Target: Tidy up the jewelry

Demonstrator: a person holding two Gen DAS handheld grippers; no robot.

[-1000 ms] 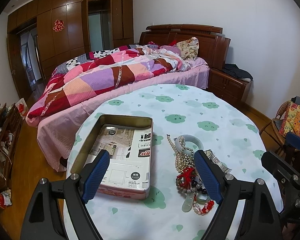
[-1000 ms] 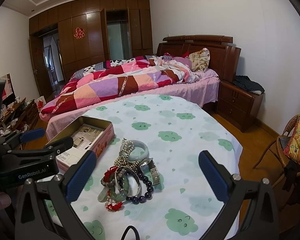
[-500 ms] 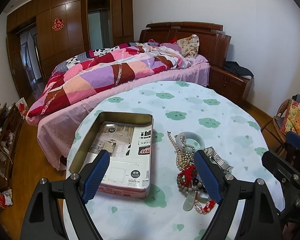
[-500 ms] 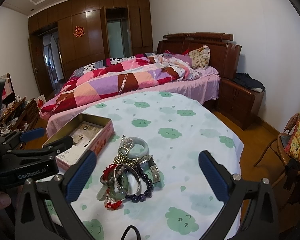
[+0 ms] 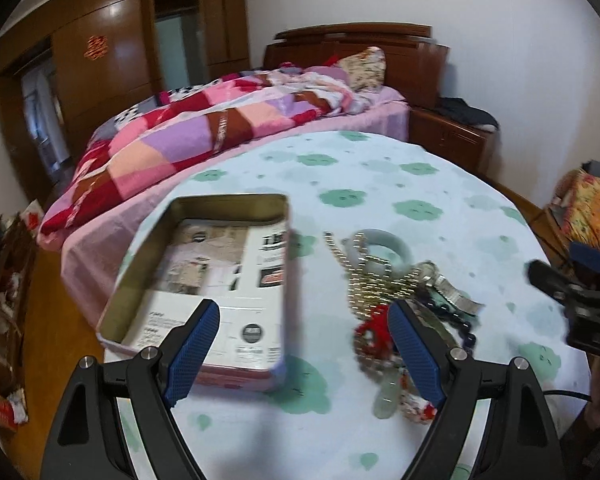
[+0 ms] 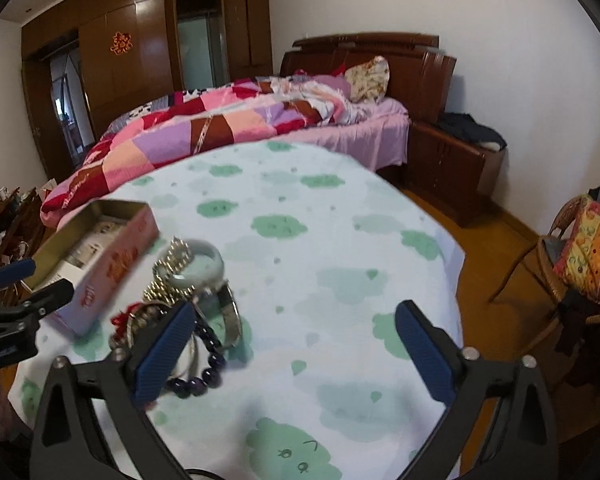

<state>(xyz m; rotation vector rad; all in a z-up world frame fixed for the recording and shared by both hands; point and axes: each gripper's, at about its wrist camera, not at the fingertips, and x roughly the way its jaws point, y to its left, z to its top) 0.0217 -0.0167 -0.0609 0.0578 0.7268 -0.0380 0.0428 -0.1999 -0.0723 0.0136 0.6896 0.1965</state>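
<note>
Left gripper (image 5: 304, 354): fingers spread wide, holding nothing, low over the table (image 5: 380, 176). Right gripper (image 6: 292, 352): fingers likewise apart and empty, its left fingertip (image 6: 168, 344) overlapping the jewelry pile (image 6: 180, 304). Pile, at 1 o'clock in the left view: dark bead bracelet (image 6: 200, 376), metal watch (image 6: 232, 312), pearl strands (image 5: 372, 280), red charm (image 5: 374, 330), jade bangle (image 5: 384, 242) farthest. Open tin box (image 5: 204, 280) beside the pile at 11 o'clock. Bed (image 6: 260, 120) beyond the table.

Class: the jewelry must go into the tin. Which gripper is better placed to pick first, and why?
Right. The right gripper is open beside the jewelry pile; the left gripper faces the open tin.
</note>
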